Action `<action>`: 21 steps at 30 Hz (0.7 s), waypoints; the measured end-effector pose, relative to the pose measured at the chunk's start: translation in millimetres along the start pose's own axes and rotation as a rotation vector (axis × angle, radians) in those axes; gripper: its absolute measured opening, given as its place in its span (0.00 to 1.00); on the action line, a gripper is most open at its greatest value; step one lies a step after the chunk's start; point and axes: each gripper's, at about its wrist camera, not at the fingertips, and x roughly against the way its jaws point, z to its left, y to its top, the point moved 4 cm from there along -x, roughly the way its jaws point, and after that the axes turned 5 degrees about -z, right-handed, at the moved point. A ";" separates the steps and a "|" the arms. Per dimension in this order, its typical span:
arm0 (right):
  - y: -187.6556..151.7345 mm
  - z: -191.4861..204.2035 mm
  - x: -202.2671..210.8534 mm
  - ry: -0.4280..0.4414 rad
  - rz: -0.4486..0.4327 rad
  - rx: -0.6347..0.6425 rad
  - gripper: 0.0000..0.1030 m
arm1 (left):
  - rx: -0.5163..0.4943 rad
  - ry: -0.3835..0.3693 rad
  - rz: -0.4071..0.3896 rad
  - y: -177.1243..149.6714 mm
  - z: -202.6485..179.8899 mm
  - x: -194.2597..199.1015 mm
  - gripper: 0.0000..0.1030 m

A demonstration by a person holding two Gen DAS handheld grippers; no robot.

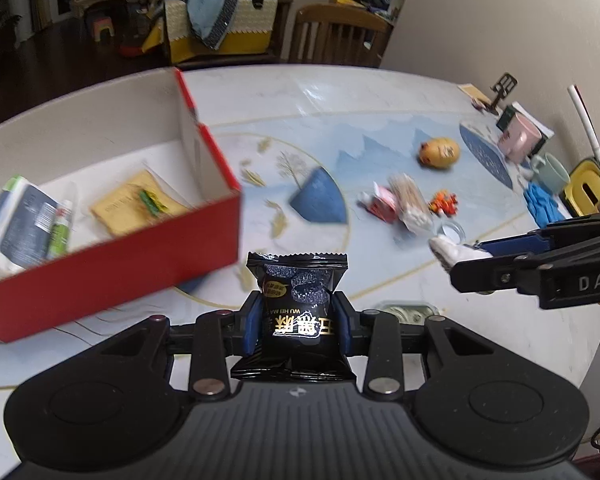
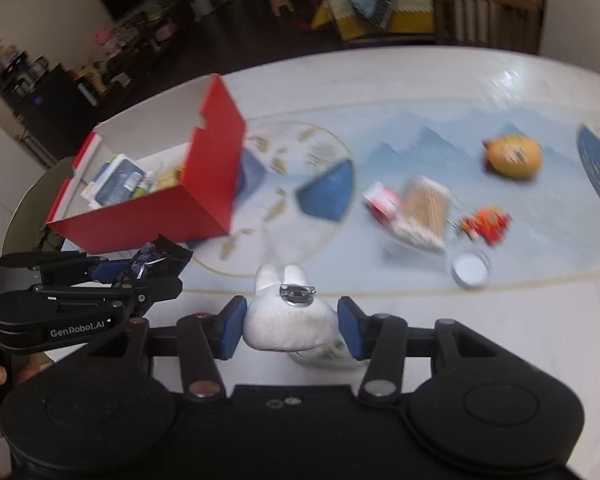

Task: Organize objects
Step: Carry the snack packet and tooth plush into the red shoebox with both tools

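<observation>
Down at the bottom middle of the left wrist view, the left gripper (image 1: 296, 326) is clamped on a black snack packet (image 1: 296, 312), pads squeezing its sides. Same deal in the right wrist view: the right gripper (image 2: 292, 326) has a white plush bunny (image 2: 286, 322) pinched between its blue pads, jaws partway closed. So both pickups look done, and we're on the carry step. The red box (image 1: 112, 276), already holding a few items, sits at the left of both views. Next up, I'd guess: swing each one over the open top and let go.
</observation>
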 end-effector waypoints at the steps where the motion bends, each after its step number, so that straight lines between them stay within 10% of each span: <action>1: 3.8 7.1 -1.8 0.007 -0.003 0.011 0.48 | 0.000 0.004 -0.009 2.7 4.6 3.9 0.34; 21: 68.7 146.2 -58.2 0.035 -0.055 0.250 0.48 | -0.041 0.162 -0.086 51.1 124.3 34.0 0.34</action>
